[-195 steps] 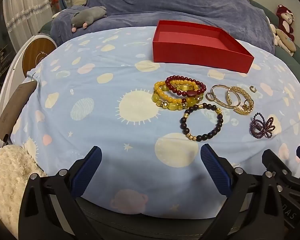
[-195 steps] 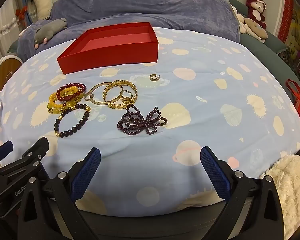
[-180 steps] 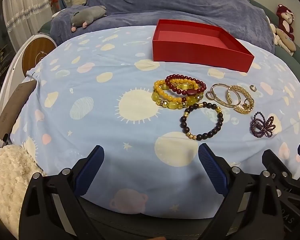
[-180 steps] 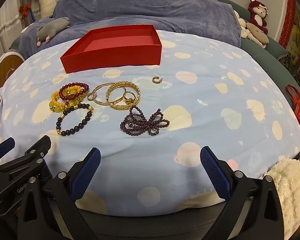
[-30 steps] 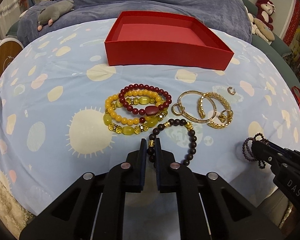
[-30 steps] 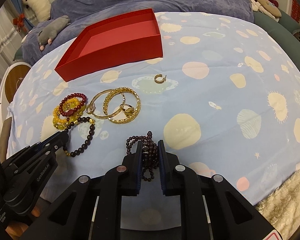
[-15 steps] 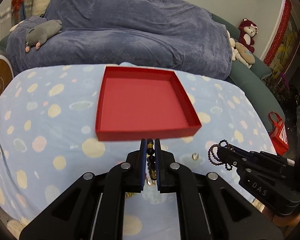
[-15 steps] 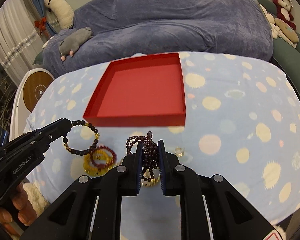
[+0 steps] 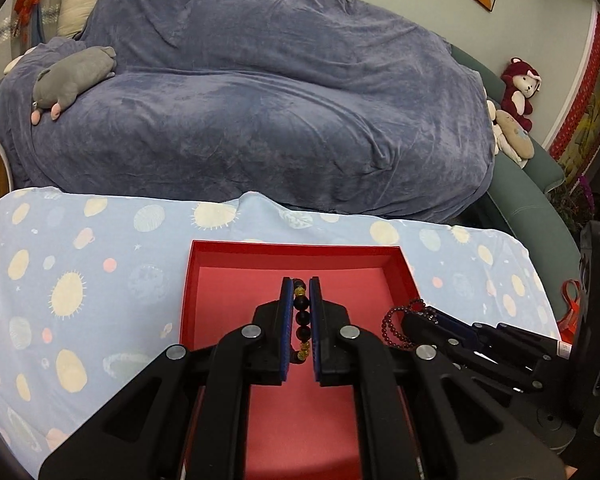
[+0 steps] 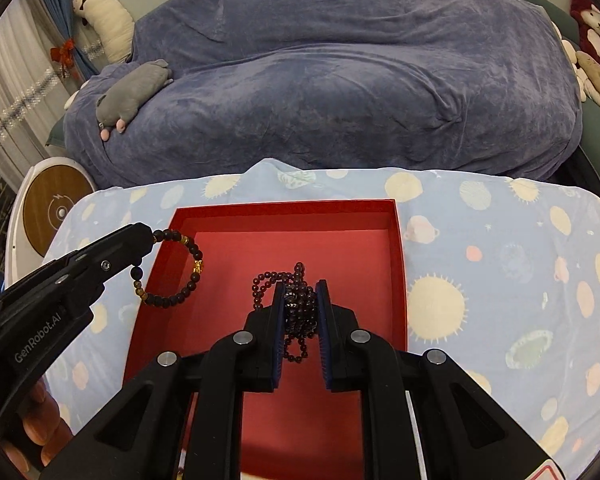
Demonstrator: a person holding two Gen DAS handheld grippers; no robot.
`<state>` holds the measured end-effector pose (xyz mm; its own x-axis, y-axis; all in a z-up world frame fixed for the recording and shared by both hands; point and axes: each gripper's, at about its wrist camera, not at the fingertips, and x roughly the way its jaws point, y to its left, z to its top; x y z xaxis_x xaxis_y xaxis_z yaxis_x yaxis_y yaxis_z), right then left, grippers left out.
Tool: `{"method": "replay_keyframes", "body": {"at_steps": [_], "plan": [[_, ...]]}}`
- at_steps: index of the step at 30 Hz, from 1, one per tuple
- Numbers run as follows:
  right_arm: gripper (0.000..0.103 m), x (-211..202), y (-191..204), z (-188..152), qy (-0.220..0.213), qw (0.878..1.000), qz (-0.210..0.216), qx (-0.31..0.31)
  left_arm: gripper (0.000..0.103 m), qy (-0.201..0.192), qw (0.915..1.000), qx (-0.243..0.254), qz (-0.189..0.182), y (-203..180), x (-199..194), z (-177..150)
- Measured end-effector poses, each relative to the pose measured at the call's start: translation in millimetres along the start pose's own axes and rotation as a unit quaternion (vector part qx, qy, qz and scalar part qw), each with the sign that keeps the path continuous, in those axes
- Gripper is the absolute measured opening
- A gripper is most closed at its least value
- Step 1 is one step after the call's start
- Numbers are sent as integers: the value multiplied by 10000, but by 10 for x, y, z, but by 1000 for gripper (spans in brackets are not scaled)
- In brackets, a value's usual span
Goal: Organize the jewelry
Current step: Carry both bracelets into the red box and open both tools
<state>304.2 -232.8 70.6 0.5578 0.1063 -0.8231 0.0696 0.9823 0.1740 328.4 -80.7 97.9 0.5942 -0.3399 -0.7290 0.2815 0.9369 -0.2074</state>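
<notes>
1. Two pieces in my tools, both hanging over the red box (image 10: 396, 248).
2. Over the box's left wall: my left gripper (image 9: 301, 294) pinches the dark beaded bracelet (image 10: 188, 276) by a short run of beads. Light, limp loop, probably elastic-strung; round beads look slippery between flat pads.
3. Over the box's middle: my right gripper (image 10: 300, 304) is clamped on the bunched garnet-coloured bead strand (image 10: 296, 308), loops dangling. Floppy and tangle-prone; holding the bunch seems safest.

box (image 10: 396, 240) on cloth (image 10: 500, 280), sofa (image 10: 340, 80) behind, both bracelets above box
</notes>
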Motion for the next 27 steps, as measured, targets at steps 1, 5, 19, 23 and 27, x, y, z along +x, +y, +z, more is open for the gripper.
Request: {"method": "replay_keyframes", "body": {"at_steps": [1,5,19,23,27], "plan": [[14,102,-7,41,53,10000,-25,-7,8,45,10000,-10,16,26,108,7],[14,491,-83,146,315,9995,-77,54,8,270,9996,-30,52,116,464,0],[43,394,-139,217,-112,9992,-380,3,45,132,9994,-167,287,296,480,51],[43,-36,-154,170,-370,9987,-360,-5,48,-119,9994,-95,308,287,119,79],[43,-472,-159,-40,-483,9981,-378,-83,50,-226,9992,8,341,286,-289,-18]]}}
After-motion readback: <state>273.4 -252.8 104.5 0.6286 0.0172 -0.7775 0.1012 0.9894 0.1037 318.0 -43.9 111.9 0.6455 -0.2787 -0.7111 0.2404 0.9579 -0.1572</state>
